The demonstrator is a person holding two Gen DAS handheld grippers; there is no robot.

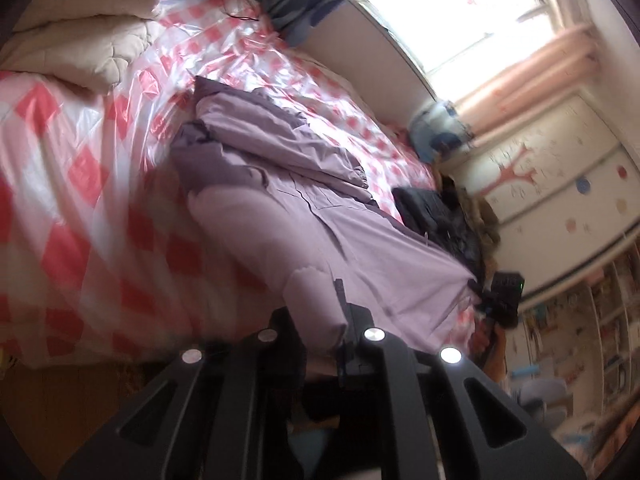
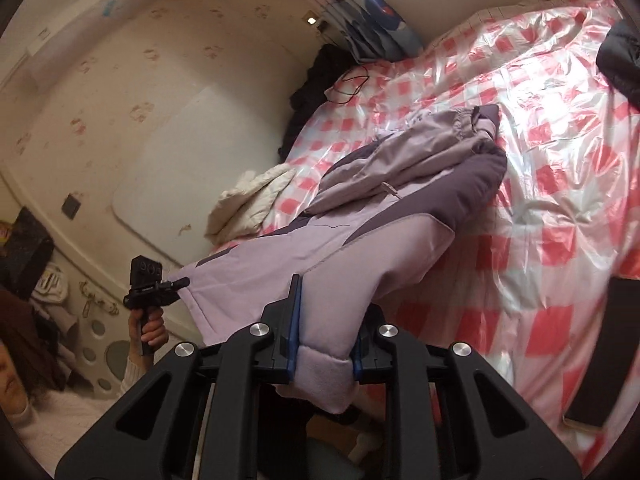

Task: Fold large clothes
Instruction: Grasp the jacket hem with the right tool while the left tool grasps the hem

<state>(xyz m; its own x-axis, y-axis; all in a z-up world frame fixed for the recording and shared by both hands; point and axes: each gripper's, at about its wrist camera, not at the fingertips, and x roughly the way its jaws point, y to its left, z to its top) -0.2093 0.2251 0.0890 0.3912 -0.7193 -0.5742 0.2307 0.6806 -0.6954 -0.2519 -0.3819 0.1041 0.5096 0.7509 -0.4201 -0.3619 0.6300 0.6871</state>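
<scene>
Jacket [image 2: 360, 248]: lilac, on the checked bed cover [image 2: 540, 208], near hem lifted off it.
Right gripper [image 2: 324, 344]: clenched on a padded hem corner.
Left gripper [image 1: 320, 320]: grasping the other hem corner, likely to carry the hem far for a fold.
Right view only: the person's hand [image 2: 152, 330] on the left grip.
Left view only: window [image 1: 452, 16], dark clothes pile [image 1: 436, 212].

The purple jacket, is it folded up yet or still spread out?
Partly folded: the purple jacket has sleeves crossed over its body, and both grippers, left gripper and right gripper, grip its hem.

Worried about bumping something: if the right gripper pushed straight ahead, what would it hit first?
Probably the lilac jacket itself: the right gripper is shut on its hem, and the bunched body lies directly ahead on the checked bed cover.
</scene>
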